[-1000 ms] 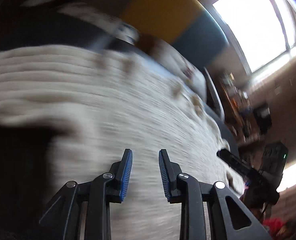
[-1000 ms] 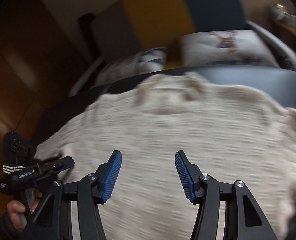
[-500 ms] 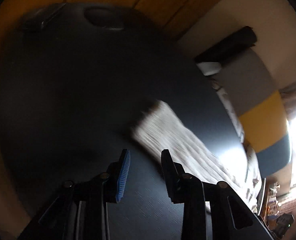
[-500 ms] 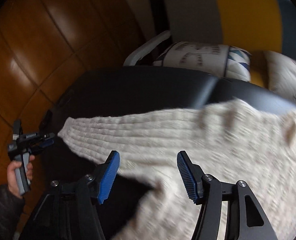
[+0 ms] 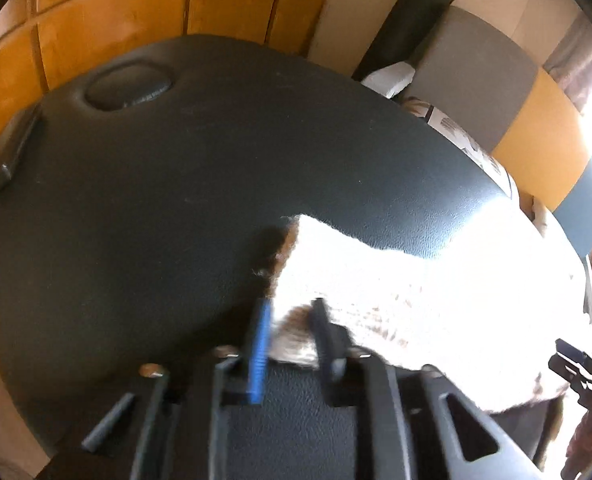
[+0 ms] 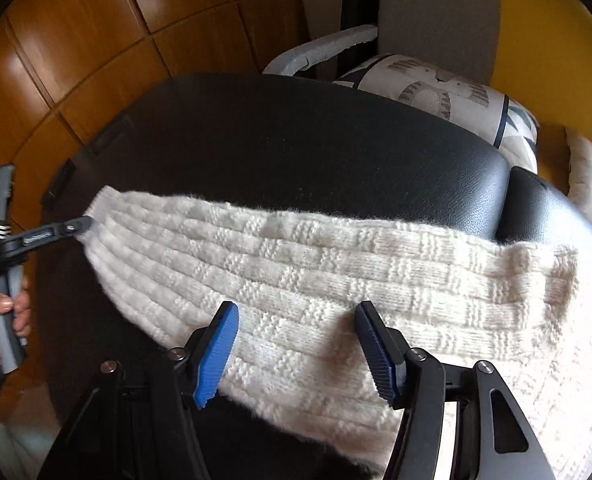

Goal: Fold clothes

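Now our left gripper [image 5: 290, 326] pinches the cream knit sweater's [image 6: 335, 280] end between its fingers. Our right gripper [image 6: 296, 344] hovers with fingers wide, the sweater spread beneath them on the black surface [image 6: 296, 140].

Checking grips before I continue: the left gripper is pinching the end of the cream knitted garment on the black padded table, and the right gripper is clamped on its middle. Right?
Not quite. The right gripper is open, its jaws spread apart over the cream knitted garment, as the right wrist view shows. The left gripper is on the garment's end, on the black padded table.
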A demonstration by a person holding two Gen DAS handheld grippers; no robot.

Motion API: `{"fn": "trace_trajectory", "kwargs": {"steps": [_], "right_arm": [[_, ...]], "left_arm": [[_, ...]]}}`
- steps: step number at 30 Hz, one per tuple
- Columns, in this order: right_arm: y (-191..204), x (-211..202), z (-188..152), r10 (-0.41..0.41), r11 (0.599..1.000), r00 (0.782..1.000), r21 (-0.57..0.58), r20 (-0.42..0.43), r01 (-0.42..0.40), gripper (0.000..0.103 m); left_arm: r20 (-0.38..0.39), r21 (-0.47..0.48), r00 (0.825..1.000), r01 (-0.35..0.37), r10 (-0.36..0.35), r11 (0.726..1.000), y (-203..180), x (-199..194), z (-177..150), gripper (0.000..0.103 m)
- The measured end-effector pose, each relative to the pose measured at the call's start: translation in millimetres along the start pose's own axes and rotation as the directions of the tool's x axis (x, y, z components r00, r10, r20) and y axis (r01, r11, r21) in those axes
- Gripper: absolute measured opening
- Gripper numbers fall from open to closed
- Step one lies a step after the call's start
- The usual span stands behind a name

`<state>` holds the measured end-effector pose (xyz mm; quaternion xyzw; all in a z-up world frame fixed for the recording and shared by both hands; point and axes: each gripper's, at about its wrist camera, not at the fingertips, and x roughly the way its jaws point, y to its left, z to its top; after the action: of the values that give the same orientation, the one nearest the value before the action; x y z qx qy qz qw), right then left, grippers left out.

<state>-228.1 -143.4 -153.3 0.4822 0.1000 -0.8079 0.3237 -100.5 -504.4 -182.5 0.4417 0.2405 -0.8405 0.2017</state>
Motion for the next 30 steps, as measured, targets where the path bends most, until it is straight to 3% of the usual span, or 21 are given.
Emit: {"fn": "trace_trajectory", "kwargs": {"steps": [5,8,9,15,18,23,26,30], "right_arm": [[12,9,2,-0.026,0.999,1.000,-0.029,0.005,0.027,0.078],[26,19,-1,-0.083,0.993,0.996,-0.081,0.016,0.084,0.090],[30,21,-3,-0.101,0.990,0.995,-0.099,0.020,0.102,0.095],[22,11,-1,-0.065,0.996,0.997,-0.053,0.031,0.067,0.096],[12,-6,-2,-0.028,1.000,0.998,-0.002,0.063,0.028,0.084],[-39,-58,-17,-0.043,0.987,0.987,0.158,0.153,0.018,0.083],[-79,-83,-34,-0.085,0.967,0.981,0.252,0.175,0.039,0.083],[-127,-96,-52,-0.154,0.941,0.977,0.325,0.147,0.099,0.077]], "left_arm": [[0.108,-0.058,0.993,-0.041,0.047,0.997,13,-21,-15,0.002],[0.098,-0.023,0.978,-0.183,0.184,0.983,11,-11,-25,0.000],[0.102,-0.014,0.975,-0.197,0.197,0.980,9,-8,-29,0.000],[0.093,-0.086,0.980,-0.167,0.175,0.982,11,-27,-30,0.001],[0.148,-0.061,0.983,-0.101,0.109,0.993,-14,-48,-34,0.010],[0.121,0.133,0.990,0.062,-0.078,0.989,-117,-37,-33,0.013],[0.089,0.244,0.979,0.160,-0.186,0.956,-178,-30,-32,0.013],[0.025,0.379,0.951,0.277,-0.309,0.883,-255,-19,-31,0.014]]}}
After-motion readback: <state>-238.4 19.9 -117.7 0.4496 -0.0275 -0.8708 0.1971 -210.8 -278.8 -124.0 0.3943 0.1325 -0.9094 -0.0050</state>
